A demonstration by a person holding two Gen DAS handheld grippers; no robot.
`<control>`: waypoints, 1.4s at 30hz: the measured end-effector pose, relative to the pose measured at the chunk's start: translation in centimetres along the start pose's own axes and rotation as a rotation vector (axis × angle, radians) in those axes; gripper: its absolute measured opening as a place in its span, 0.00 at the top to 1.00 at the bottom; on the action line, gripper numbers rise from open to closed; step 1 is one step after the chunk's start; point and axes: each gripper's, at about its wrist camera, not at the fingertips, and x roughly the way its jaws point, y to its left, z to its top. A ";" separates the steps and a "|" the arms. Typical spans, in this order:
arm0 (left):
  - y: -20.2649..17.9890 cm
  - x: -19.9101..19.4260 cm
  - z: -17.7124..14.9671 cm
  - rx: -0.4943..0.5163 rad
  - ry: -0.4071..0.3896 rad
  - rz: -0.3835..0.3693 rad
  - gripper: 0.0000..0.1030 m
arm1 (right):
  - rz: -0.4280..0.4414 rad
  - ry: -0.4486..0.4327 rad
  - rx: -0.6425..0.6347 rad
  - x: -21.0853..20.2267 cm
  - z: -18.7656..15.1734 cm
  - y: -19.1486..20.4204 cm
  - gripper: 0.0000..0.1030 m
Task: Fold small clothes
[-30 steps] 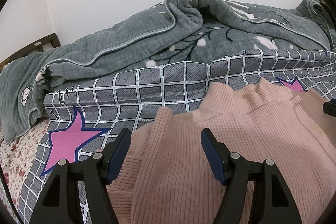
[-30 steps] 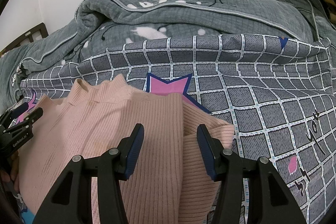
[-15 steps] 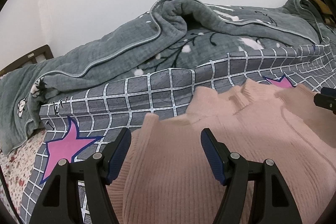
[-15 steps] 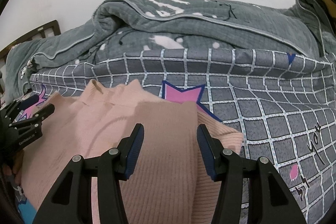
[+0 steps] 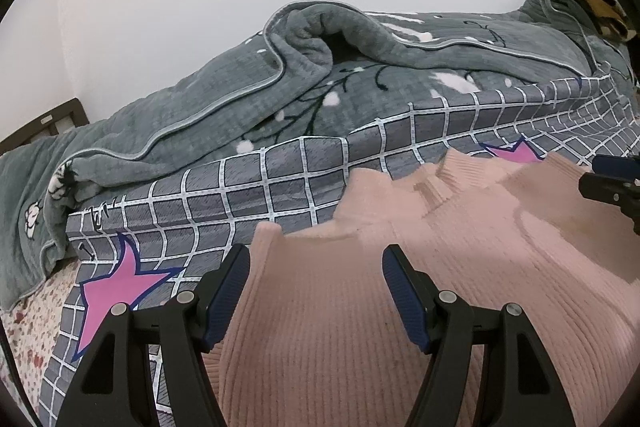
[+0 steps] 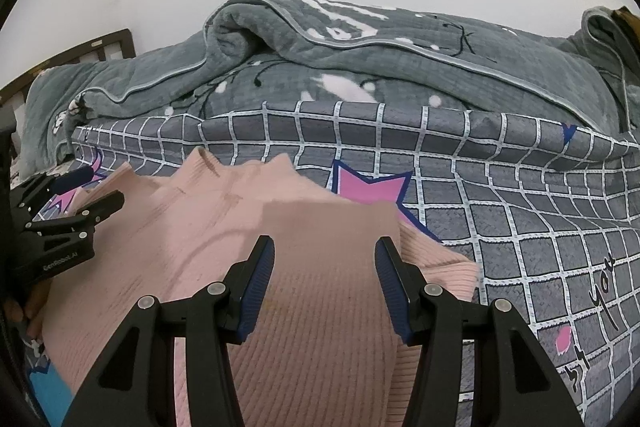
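Note:
A pink ribbed sweater (image 5: 460, 259) lies on a grey checked bedspread (image 5: 280, 187) with pink stars. In the left wrist view a raised fold of it fills the gap of my left gripper (image 5: 316, 267), whose blue pads (image 5: 230, 287) close on the knit. My right gripper (image 5: 612, 183) shows at the right edge. In the right wrist view the sweater (image 6: 180, 247) spreads to the left, and my right gripper (image 6: 324, 259) is shut on another raised fold. My left gripper (image 6: 80, 211) holds the far left side. The collar sticks up behind.
A rumpled grey-green blanket (image 5: 240, 99) is piled along the white wall behind the bedspread (image 6: 500, 195). A dark wooden headboard (image 6: 100, 47) stands at far left. A floral sheet (image 5: 32, 307) shows at the left bed edge. A hand (image 6: 32, 307) grips the left tool.
Both wrist views have rolled a little while the pink folds stay between the jaws. The sweater's raised edges are blurred and have shifted slightly; neither gripper's gap has changed.

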 end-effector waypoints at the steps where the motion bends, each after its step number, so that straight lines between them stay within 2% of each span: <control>1: -0.1 0.0 0.0 0.002 -0.001 -0.001 0.35 | 0.000 0.001 -0.003 0.0 0.0 0.1 0.50; 22: -0.8 -0.6 -0.1 0.036 -0.015 -0.061 0.35 | 0.036 -0.008 -0.057 -0.4 -0.2 1.1 0.50; 28: -0.5 -0.1 -0.1 0.018 0.006 -0.020 0.35 | 0.026 0.004 -0.040 -0.2 -0.2 0.8 0.50; 31: 0.4 -0.1 0.0 -0.032 0.000 0.009 0.35 | 0.006 0.017 -0.024 0.1 -0.2 0.5 0.45; 36: 2.1 0.4 0.0 -0.117 0.019 0.032 0.35 | -0.017 0.029 0.019 0.4 -0.1 -0.2 0.44; 42: 2.6 0.6 -0.1 -0.146 0.030 0.058 0.35 | -0.047 0.024 0.087 0.4 0.0 -1.4 0.44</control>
